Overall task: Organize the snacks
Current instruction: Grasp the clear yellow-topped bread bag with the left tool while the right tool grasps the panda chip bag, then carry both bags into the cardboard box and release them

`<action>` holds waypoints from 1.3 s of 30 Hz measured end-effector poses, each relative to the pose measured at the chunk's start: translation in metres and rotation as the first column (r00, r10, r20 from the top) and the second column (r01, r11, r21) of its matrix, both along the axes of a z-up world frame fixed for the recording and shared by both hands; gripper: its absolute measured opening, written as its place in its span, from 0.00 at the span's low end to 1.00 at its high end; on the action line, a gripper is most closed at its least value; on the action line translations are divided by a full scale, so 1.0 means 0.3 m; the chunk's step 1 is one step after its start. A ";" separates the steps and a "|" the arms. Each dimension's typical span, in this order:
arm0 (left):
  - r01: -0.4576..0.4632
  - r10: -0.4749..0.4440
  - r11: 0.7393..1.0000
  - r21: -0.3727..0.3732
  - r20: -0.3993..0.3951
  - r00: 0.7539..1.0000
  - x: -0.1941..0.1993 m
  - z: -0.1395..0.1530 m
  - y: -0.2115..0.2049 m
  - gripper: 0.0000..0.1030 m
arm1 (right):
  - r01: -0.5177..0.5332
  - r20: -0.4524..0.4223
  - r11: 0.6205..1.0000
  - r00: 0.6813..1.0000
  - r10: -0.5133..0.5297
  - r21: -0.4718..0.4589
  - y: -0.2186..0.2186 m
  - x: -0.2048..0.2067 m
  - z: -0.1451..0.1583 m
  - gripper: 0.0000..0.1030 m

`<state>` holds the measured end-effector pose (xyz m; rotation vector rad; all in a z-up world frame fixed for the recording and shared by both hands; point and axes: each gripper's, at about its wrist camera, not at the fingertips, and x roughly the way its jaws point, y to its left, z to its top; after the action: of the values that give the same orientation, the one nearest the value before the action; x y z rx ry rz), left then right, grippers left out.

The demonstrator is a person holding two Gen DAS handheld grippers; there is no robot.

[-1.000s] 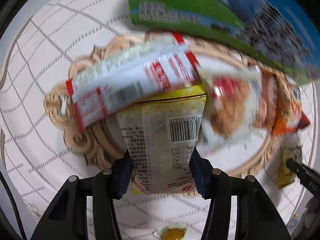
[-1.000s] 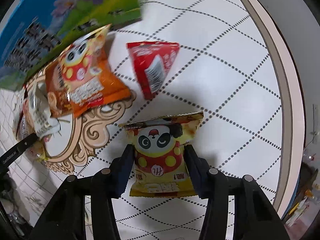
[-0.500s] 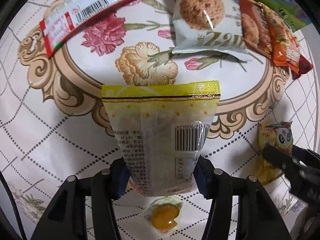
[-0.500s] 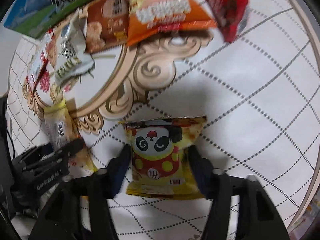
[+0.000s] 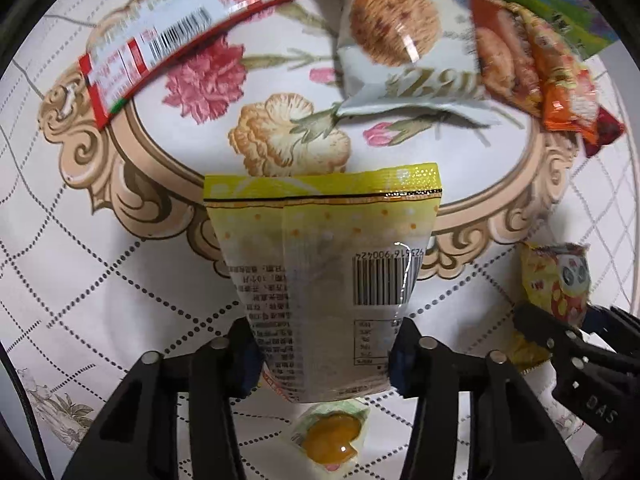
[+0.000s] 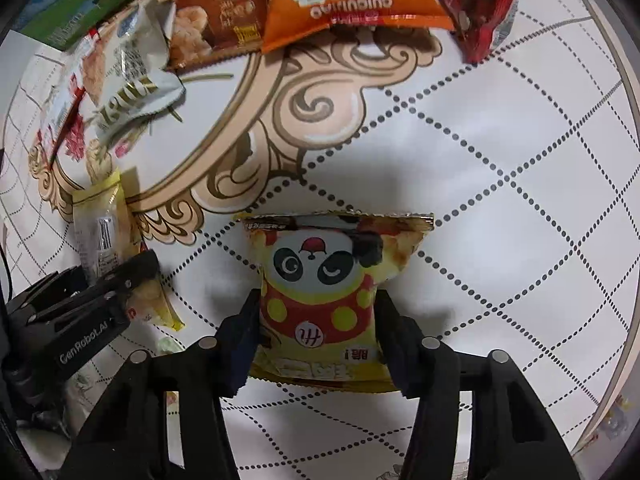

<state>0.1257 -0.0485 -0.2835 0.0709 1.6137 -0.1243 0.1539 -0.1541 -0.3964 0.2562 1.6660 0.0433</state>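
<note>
A yellow barcode packet is clamped in the left gripper jaws, while a panda snack bag is clamped in the right gripper jaws above the counter.

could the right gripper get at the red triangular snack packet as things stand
Probably not yet: the right gripper is shut on the panda snack bag. The red triangular packet lies ahead with bare tablecloth between, so the path looks free.

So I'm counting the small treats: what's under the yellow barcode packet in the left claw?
Below the yellow barcode packet, held by the left claw, lies a small clear-wrapped orange jelly on the white patterned tablecloth. The packet covers the jelly's upper edge and the cloth behind.
</note>
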 end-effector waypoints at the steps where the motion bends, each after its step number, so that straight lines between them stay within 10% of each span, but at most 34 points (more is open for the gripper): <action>1: 0.004 -0.004 1.000 -0.009 0.004 1.000 0.001 0.017 -0.003 0.43 | -0.006 0.015 1.000 1.000 0.006 -0.003 0.006 -0.003 0.014 0.51; 12: 0.012 0.021 0.982 -0.187 0.172 0.985 0.164 0.408 -0.081 0.43 | 0.039 0.198 0.988 0.978 -0.068 0.149 -0.029 0.070 0.350 0.49; 23: 0.055 0.043 0.958 -0.281 0.332 0.942 0.579 0.759 -0.171 0.43 | 0.050 0.452 0.983 0.883 -0.128 0.179 -0.224 0.397 0.740 0.49; 39: -0.025 0.028 0.997 -0.071 0.043 0.999 0.921 0.292 -0.133 0.44 | 0.079 0.305 0.997 0.949 -0.082 0.022 -0.368 0.850 0.471 0.52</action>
<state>0.4019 -0.0883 -0.1958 -0.0022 1.5645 -0.1579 0.4089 -0.2645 -0.2551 0.3085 1.3454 0.0274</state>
